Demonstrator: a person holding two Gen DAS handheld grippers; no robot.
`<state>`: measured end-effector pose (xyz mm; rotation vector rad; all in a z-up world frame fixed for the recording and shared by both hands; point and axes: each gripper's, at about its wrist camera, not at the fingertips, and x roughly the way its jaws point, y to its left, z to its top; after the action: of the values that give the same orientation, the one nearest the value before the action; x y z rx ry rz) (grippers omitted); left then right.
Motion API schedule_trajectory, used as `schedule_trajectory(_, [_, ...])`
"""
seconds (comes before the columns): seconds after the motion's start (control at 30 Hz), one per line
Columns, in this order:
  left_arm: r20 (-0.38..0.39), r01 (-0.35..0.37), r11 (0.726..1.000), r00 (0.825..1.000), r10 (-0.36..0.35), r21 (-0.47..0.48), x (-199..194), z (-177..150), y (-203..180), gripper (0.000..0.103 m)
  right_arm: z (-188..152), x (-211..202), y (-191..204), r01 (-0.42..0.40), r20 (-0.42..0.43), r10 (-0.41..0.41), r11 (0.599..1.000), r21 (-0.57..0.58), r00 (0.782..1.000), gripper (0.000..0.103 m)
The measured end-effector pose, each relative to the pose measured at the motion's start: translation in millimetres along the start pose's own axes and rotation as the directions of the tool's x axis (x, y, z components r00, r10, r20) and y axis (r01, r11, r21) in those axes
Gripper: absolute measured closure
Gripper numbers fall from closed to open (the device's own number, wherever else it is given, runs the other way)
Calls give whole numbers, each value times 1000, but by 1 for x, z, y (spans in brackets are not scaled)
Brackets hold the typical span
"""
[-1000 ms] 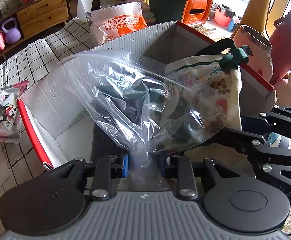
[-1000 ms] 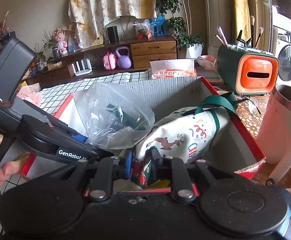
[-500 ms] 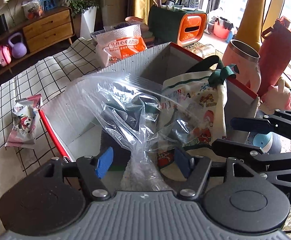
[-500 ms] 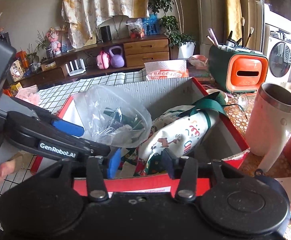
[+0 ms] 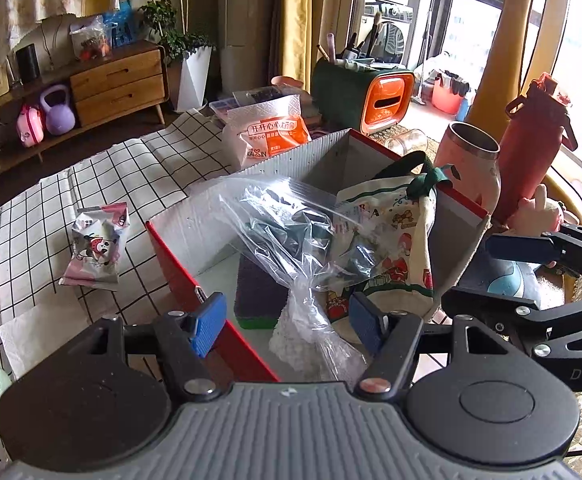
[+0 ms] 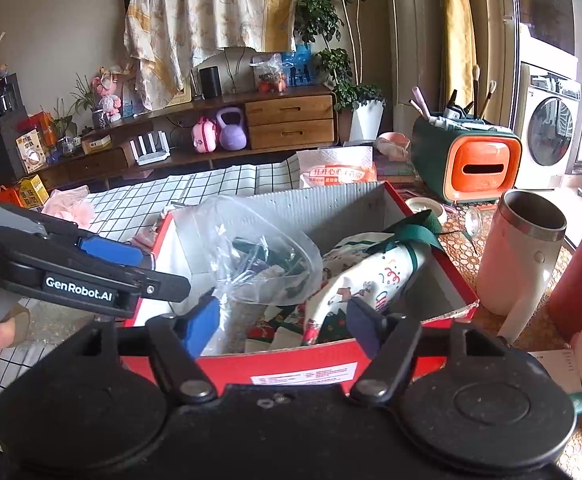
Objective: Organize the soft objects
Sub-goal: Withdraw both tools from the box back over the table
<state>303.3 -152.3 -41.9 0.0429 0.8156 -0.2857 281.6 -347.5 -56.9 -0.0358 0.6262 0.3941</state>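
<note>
Red-edged box (image 5: 179, 276), clear bag (image 5: 291, 232), black-checked white cloth (image 5: 131, 172).

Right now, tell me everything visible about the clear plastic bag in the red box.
The clear plastic bag is thin, crinkled, transparent film with a zip-style strip along its top edge. It holds dark greenish items, too blurred to name. It stands puffed and tilted inside the red box, leaning against the printed cloth bag, its twisted lower end by a dark sponge block. Neither open gripper touches it.
</note>
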Motion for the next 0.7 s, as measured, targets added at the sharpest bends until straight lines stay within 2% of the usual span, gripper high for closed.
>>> schedule_trajectory(0.37, [70, -1, 998, 998, 6, -60, -51, -27, 31, 30, 5, -25, 41, -30, 30, 31, 999, -44, 999, 13])
schedule_trajectory(0.43, [88, 0, 998, 996, 6, -68, -61, -33, 38, 24, 6, -27, 49, -42, 36, 44, 998, -52, 998, 9])
schedule_trajectory(0.53, [112, -3, 997, 994, 12, -78, -73, -42, 49, 20, 6, -29, 62, -65, 47, 68, 996, -60, 997, 4])
schedule_trajectory(0.7, [120, -10, 994, 992, 24, -112, -87, -57, 67, 14, 6, -26, 82, -104, 56, 107, 993, -62, 993, 1])
